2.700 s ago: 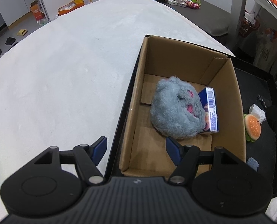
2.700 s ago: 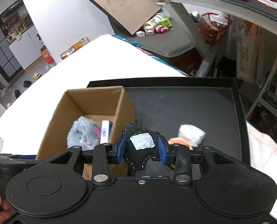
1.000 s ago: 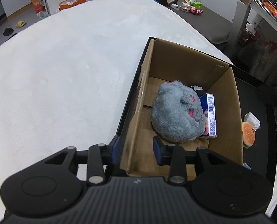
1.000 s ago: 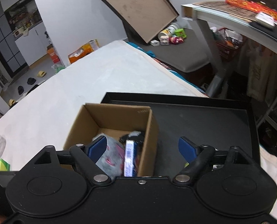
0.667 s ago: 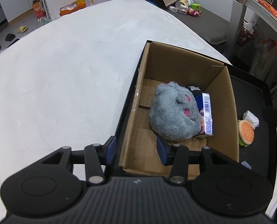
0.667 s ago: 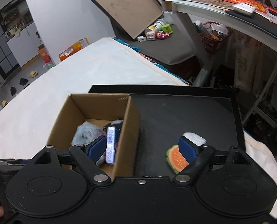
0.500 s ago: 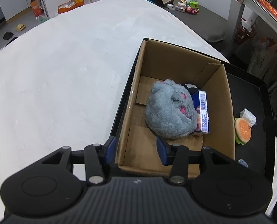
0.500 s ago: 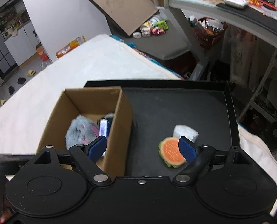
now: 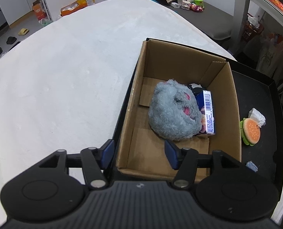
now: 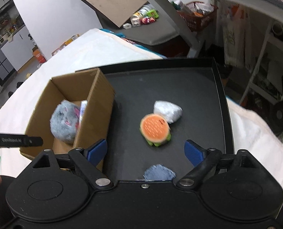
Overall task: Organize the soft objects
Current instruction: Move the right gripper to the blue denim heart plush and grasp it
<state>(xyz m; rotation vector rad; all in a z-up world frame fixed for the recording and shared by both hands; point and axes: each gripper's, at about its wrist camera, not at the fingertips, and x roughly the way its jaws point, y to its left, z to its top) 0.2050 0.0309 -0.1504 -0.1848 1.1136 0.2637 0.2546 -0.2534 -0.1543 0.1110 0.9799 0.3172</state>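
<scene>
The burger plush [image 10: 154, 129] is being approached by the right gripper [image 10: 145, 150], its empty jaws opening; the left gripper [image 9: 139, 153] is being opened off the cardboard box [image 9: 131, 103] wall; centring seems needed next

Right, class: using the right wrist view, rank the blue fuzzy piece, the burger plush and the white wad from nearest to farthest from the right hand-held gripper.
1. Blue fuzzy piece: between the right hand-held gripper's opening jaws, untouched, at the tray's near edge.
2. Burger plush: mid-tray, just ahead.
3. White wad: behind the burger, touching it.
</scene>
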